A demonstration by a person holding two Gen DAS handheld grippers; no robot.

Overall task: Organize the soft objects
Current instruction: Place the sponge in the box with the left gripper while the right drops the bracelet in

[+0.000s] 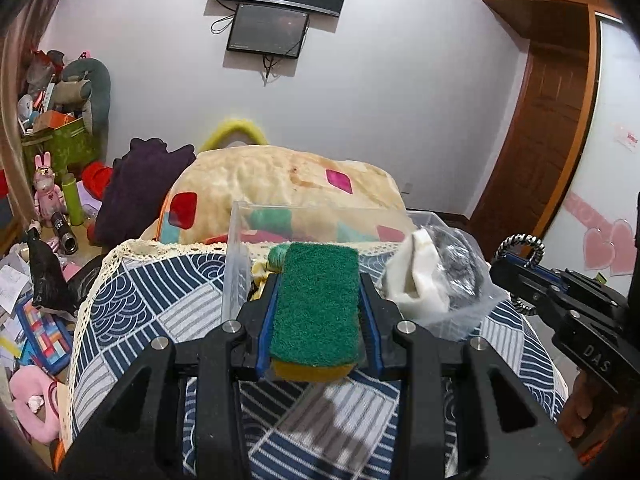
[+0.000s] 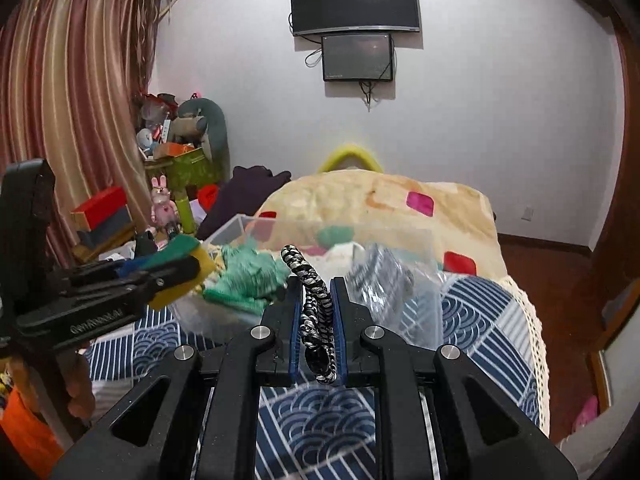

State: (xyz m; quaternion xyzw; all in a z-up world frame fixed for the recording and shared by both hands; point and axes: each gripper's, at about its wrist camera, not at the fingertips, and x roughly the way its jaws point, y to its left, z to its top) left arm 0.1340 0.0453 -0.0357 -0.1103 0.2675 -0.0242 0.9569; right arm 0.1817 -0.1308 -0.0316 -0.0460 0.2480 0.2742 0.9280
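My left gripper [image 1: 318, 292] is shut on a green-and-yellow scouring sponge [image 1: 316, 304] and holds it just in front of a clear plastic box [image 1: 236, 264] on the patterned bed. The sponge also shows in the right wrist view [image 2: 180, 270]. My right gripper [image 2: 316, 308] is shut on a black-and-white braided band [image 2: 316, 312], held above the bed in front of the box [image 2: 228, 232]. The band also shows in the left wrist view [image 1: 520, 240]. The box holds a green cloth [image 2: 244, 276], a white cloth [image 1: 416, 280] and a clear bag with dark contents [image 1: 460, 268].
A beige blanket [image 1: 288, 176] with coloured patches lies behind the box. A dark purple garment [image 1: 140, 188] lies at its left. Toys, boxes and papers crowd the floor at left [image 1: 44, 200]. A wooden door [image 1: 552, 120] is at right. Two screens hang on the wall [image 2: 356, 0].
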